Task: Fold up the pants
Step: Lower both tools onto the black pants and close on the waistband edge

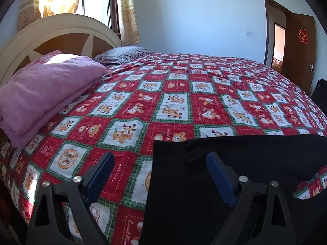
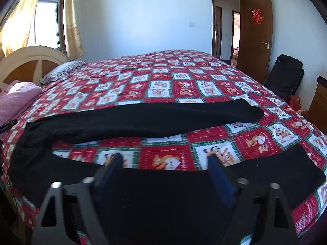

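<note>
Black pants (image 2: 143, 120) lie spread on the bed, waist to the left and the two legs parted toward the right. The far leg runs across the middle of the right wrist view; the near leg (image 2: 286, 169) lies under my right gripper. My right gripper (image 2: 164, 160) is open and empty, its fingers over the near leg's far edge. In the left wrist view the waist end of the pants (image 1: 235, 173) fills the lower right. My left gripper (image 1: 160, 159) is open and empty, straddling the pants' left edge.
The bed has a red, green and white cartoon-patch bedspread (image 1: 173, 94). A folded pink blanket (image 1: 47, 89) and a striped pillow (image 1: 124, 55) lie by the headboard (image 1: 61, 32). A black chair (image 2: 286, 75) and an open brown door (image 2: 255, 32) stand at the right.
</note>
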